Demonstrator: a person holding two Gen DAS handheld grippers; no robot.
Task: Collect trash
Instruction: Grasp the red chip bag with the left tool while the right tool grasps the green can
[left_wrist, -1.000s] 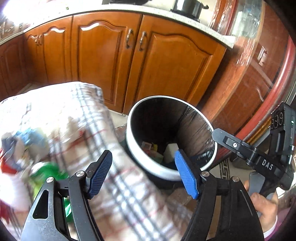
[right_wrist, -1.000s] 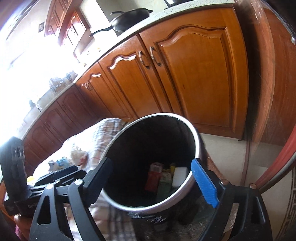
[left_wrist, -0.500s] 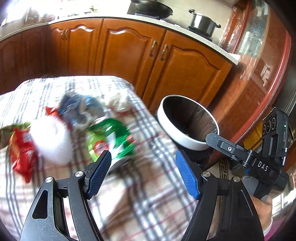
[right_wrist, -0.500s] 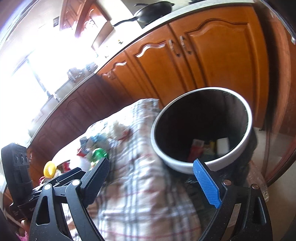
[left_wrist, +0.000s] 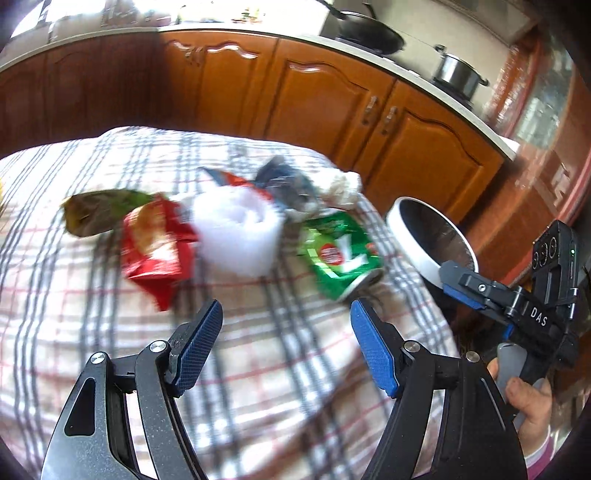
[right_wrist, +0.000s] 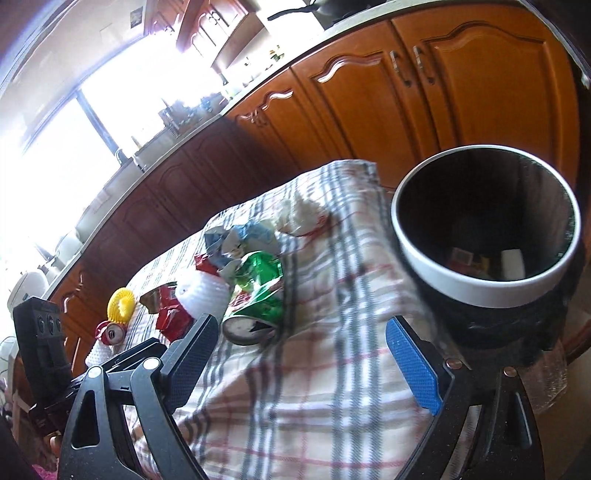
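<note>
Trash lies on a plaid tablecloth (left_wrist: 258, 369): a crushed green can (left_wrist: 341, 254), a white foam net (left_wrist: 236, 232), a red snack bag (left_wrist: 159, 247), a brownish-green wrapper (left_wrist: 99, 212), blue-grey crumpled paper (left_wrist: 288, 182) and a white tissue (left_wrist: 341, 186). My left gripper (left_wrist: 286, 347) is open and empty, just short of the can. My right gripper (right_wrist: 299, 365) is open and empty, over the table edge between the green can (right_wrist: 258, 295) and the bin (right_wrist: 487, 284). The black bin with a white rim holds some trash.
A yellow foam net (right_wrist: 121, 304) and a red can (right_wrist: 110, 332) lie at the table's far left. Wooden cabinets (left_wrist: 332, 99) stand behind the table. The right gripper shows in the left wrist view (left_wrist: 517, 299), near the bin (left_wrist: 417, 240).
Both grippers have swung left, away from the bin and toward the trash on the table. Both stayed open and empty.
</note>
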